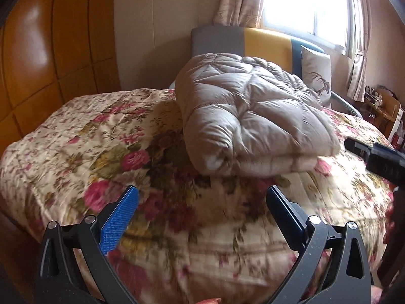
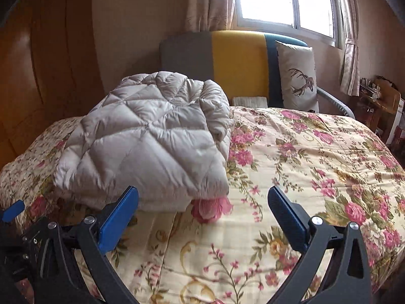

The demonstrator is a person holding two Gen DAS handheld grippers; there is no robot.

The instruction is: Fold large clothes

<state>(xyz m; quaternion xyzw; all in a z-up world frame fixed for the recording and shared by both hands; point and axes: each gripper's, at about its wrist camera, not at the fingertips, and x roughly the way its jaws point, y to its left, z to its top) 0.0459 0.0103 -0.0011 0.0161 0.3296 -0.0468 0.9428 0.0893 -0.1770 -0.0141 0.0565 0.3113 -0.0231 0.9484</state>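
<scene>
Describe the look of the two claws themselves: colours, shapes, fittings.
The left claw and the right claw look alike: curved matte-black arms, like tongs, joined by round silver pivot bolts. Each finger ends in a flat rectangular blue pad with a fine dimpled texture. No cables or markings show. No sleeve is visible in either view.

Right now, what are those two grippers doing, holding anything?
Left gripper: open, holding nothing, above the floral bedspread.
Right gripper: open, holding nothing, near the folded puffer jacket.
</scene>
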